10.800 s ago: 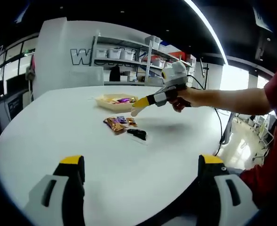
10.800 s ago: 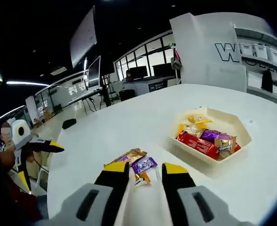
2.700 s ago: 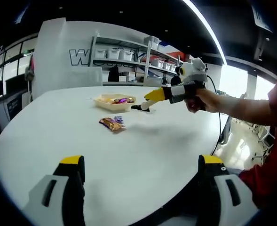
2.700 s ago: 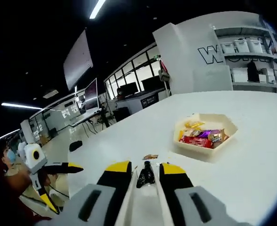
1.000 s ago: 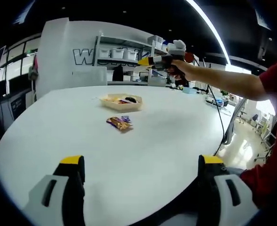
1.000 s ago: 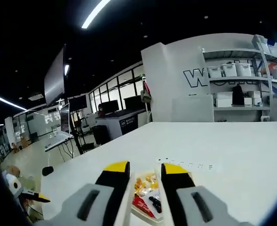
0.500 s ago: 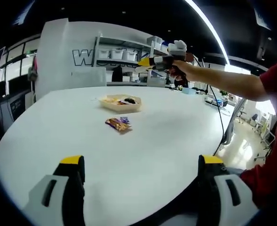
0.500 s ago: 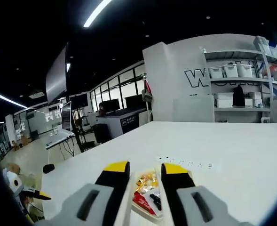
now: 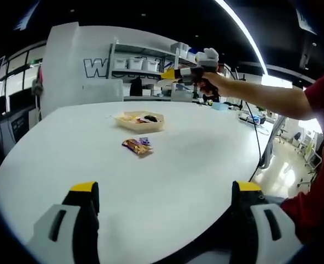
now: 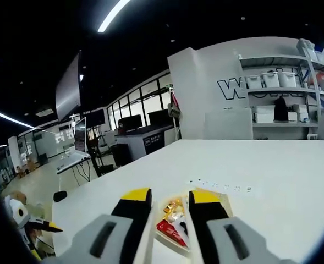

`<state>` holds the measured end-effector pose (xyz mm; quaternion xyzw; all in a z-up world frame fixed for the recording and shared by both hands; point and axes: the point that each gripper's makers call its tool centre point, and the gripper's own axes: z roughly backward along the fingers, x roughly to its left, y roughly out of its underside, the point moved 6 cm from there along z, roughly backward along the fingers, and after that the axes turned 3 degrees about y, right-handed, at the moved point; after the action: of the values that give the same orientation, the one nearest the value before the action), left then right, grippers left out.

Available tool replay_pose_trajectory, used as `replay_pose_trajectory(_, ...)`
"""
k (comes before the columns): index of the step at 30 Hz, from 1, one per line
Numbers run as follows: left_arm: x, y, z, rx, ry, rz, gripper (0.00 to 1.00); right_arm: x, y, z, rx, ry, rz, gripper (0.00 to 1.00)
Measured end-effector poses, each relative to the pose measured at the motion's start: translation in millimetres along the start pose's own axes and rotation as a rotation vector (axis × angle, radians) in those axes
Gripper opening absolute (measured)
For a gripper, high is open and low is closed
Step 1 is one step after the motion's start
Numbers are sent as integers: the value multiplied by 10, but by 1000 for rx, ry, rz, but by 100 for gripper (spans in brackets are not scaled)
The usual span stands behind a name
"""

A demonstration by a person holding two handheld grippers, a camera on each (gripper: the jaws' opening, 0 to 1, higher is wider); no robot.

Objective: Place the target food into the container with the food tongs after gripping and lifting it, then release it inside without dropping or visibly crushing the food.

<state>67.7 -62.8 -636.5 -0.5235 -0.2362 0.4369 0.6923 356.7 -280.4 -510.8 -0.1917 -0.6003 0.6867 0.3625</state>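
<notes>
Two fingers (image 10: 136, 206) above tray (image 10: 223, 199), snacks (image 10: 171, 216) between

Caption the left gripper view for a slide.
Right tongs held high above the snack tray; loose wrapped snacks on the white table.

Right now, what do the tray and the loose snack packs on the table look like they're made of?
The tray looks like thin moulded plastic or pulp, matte cream, with a raised rim; which of the two is unclear. The loose snack packs look like glossy foil or plastic film, gold and purple, catching light. The table is smooth white, slightly glossy.
</notes>
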Motion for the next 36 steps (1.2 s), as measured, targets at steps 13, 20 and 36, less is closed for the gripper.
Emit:
replay_pose_trajectory(13, -21, 4, -26, 3, 7, -4, 99, 179, 293, 58, 38, -31, 10, 22)
replay_pose_trajectory(20, -24, 8, -38, 3, 10, -5, 99, 309, 474, 74, 44, -55, 8, 22)
replay_pose_trajectory(36, -47, 47, -57, 12, 18, -2, 99, 592, 1009, -10, 145, -110, 74, 22)
